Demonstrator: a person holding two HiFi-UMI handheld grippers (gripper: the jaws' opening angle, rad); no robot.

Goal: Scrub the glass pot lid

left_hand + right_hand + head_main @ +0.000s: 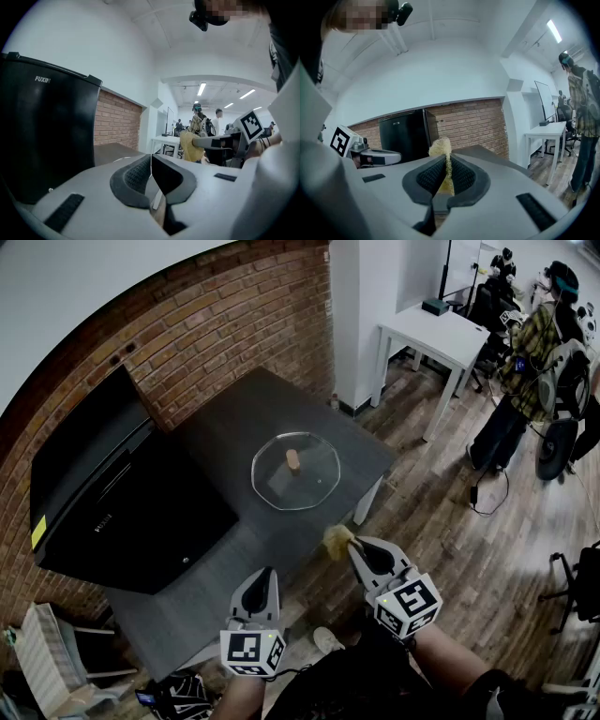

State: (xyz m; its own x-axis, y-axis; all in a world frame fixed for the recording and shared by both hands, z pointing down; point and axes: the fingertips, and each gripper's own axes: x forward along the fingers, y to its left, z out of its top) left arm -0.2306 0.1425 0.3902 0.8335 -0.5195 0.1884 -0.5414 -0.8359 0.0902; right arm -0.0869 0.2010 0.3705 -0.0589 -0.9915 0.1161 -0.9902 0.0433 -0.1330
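Lid (309, 486) flat on bench (234, 427) near its right corner. Right fingers (375, 557) pinched on scrubber (337, 538); left fingers (260, 594) closed, empty. Risk: unsteadied glass skidding off nearby edge under scrubbing pressure, or thinly gripped scrubber slipping out.

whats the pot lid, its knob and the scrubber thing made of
Pot lid: clear glass; the dark table shows through it. Knob: matte tan, probably cork or light wood. Scrubber in the right gripper: coarse yellowish fibre, loofah-like, with a frayed tip.
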